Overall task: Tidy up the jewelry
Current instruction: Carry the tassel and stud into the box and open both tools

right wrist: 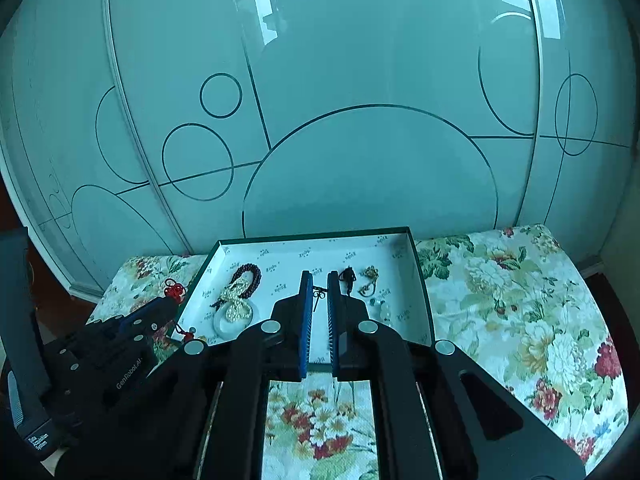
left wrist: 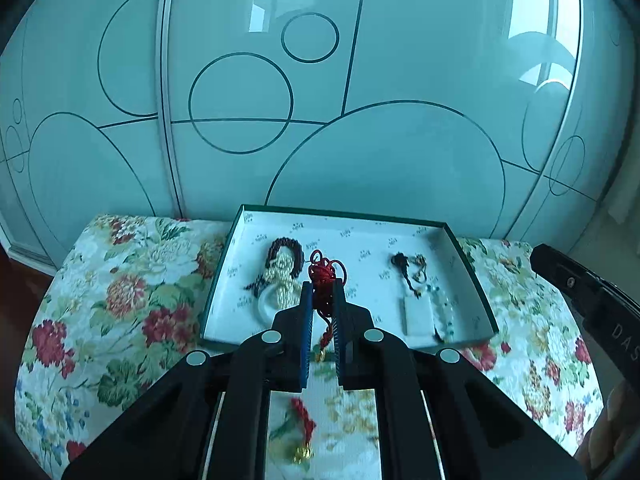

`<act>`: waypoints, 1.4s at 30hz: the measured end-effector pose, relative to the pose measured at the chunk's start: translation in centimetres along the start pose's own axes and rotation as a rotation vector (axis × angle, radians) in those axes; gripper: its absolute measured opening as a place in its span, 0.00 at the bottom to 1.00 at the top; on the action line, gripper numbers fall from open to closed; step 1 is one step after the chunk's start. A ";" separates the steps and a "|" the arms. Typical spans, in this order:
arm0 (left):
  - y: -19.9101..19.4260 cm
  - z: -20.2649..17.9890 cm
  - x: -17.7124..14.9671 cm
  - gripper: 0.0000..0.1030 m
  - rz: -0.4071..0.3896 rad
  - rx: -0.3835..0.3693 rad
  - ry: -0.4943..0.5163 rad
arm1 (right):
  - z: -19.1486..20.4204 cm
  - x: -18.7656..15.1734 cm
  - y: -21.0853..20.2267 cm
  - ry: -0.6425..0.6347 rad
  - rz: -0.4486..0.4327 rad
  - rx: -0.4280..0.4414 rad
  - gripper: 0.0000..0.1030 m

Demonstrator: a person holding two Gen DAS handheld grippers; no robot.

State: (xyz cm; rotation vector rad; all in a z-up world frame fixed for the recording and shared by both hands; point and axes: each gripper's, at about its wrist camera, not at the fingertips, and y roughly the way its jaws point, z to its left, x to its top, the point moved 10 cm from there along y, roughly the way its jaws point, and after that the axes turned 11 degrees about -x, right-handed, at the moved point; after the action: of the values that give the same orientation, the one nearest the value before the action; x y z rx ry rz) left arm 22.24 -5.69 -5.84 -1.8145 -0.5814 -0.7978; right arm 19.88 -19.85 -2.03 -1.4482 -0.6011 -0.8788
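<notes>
**Red cord piece on its way to the box**

The left gripper [left wrist: 322, 294] has its fingers clamped on the red knotted cord ornament [left wrist: 323, 280], and the tassel end with a gold bead [left wrist: 320, 354] dangles below. From the right wrist view this gripper sits just outside the box's left wall.

The green-edged box [left wrist: 472, 280] sits on the floral cloth [left wrist: 120, 300] and already holds the pearl strand and dark bead bracelet [left wrist: 282, 268] on one side and a white pendant [left wrist: 418, 314] on the other.

The right gripper [right wrist: 319, 292] hangs over the box, its fingers a little apart around a small dark earring [right wrist: 319, 294]; whether it grips, I cannot tell.

Judging from this, the placing step is in hand. Next: carry the cord over the wall and release it onto bare floor.
</notes>
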 end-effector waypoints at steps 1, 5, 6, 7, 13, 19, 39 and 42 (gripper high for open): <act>0.6 0.1 0.4 0.09 0.000 0.002 0.002 | 0.1 0.2 0.5 0.000 0.000 -0.002 0.07; 3.2 0.8 1.2 0.09 0.012 0.004 -0.003 | 0.6 0.5 3.8 0.015 0.038 0.012 0.07; 4.2 1.0 1.3 0.09 0.020 0.005 -0.006 | 0.8 0.4 4.6 0.014 0.050 0.011 0.07; 4.8 1.3 1.3 0.09 0.026 0.005 -0.008 | 0.9 0.1 5.6 0.014 0.067 0.013 0.07; 9.8 3.2 0.3 0.09 0.092 0.040 -0.007 | 1.6 -2.1 11.2 0.013 0.168 -0.003 0.07; 13.6 4.3 -0.6 0.09 0.149 0.071 0.004 | 1.4 -3.8 16.1 -0.003 0.236 -0.057 0.07; 13.3 4.5 -0.7 0.42 0.189 0.076 -0.015 | 0.6 -3.1 14.5 0.013 0.208 -0.075 0.19; 11.4 4.2 -0.7 0.53 0.174 0.069 -0.022 | 0.5 -3.3 12.4 0.017 0.192 -0.068 0.19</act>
State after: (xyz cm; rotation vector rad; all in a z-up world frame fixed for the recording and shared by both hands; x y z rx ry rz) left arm 30.86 -5.87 -14.42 -1.7850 -0.4519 -0.6338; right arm 28.09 -19.96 -11.89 -1.5306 -0.4150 -0.7653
